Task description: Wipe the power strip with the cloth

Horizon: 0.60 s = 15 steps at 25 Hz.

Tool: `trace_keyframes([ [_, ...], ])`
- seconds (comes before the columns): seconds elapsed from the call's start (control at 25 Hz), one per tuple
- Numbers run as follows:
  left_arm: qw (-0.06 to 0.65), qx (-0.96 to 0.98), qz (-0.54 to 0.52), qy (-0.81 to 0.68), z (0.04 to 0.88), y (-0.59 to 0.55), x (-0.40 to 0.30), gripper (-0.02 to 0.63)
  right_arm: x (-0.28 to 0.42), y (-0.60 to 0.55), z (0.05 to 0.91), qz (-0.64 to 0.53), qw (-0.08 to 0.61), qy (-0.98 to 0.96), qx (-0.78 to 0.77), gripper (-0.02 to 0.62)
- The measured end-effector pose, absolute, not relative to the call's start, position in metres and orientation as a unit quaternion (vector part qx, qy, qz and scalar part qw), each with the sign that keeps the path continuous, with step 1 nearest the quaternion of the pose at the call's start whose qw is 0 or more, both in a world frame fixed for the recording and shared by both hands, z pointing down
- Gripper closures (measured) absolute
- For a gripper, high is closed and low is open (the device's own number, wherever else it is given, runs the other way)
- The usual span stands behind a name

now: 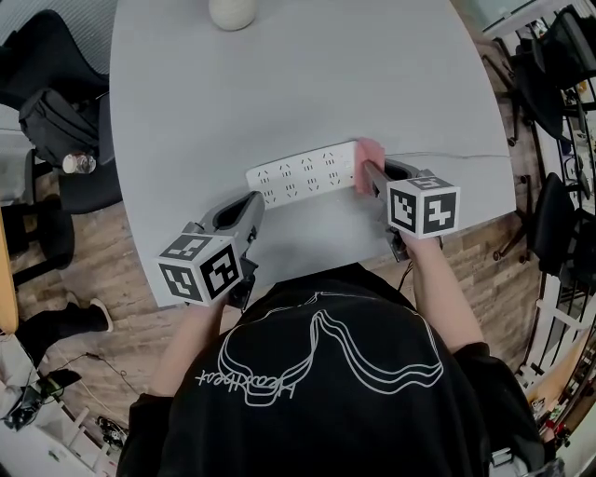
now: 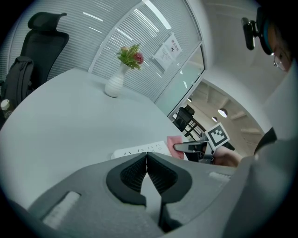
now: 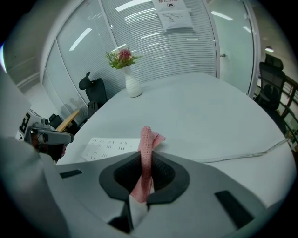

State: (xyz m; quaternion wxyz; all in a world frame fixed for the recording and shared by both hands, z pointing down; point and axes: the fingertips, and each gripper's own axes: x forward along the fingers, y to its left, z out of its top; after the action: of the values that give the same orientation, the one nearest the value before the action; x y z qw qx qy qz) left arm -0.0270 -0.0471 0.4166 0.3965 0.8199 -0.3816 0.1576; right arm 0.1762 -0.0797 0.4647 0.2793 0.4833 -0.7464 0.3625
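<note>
Cloth [image 3: 146, 153] is clamped in the right tool [image 1: 371, 172] at the right end of the power strip [image 1: 303, 173] on the worktop [image 1: 307, 84]. The left tool [image 2: 146, 160] is held closed on nothing just beside the strip's left end. A vase [image 1: 232, 13] is set well apart, and a cable [image 1: 466, 156] is laid to the right.

We see open table [image 1: 279, 84] from the power strip [image 1: 303, 172] to the far-edge vase [image 1: 232, 12]. Its cable [image 1: 456, 156] crosses toward the right edge.

I'm working in an office meeting room: a big round grey tabletop [image 1: 307, 102], a black swivel office chair [image 2: 41, 46] beside it, glass partition walls with slatted blinds [image 3: 158, 51], a posted notice [image 3: 173, 17], and a flower vase [image 3: 133, 87].
</note>
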Motion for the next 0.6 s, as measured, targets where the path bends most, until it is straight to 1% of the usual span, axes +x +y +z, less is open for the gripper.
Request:
trace_keyframes([
  [0.28, 0.398, 0.815, 0.149, -0.394, 0.414, -0.039, -0.037, 0.592, 0.148, -0.084, 0.436, 0.344, 0.260, -0.775, 0.462, 0.552],
  [0.6, 0.402, 0.803, 0.138, -0.419, 0.413, -0.031, -0.068, 0.592, 0.078, -0.083, 0.422, 0.324, 0.265, -0.815, 0.402, 0.552],
])
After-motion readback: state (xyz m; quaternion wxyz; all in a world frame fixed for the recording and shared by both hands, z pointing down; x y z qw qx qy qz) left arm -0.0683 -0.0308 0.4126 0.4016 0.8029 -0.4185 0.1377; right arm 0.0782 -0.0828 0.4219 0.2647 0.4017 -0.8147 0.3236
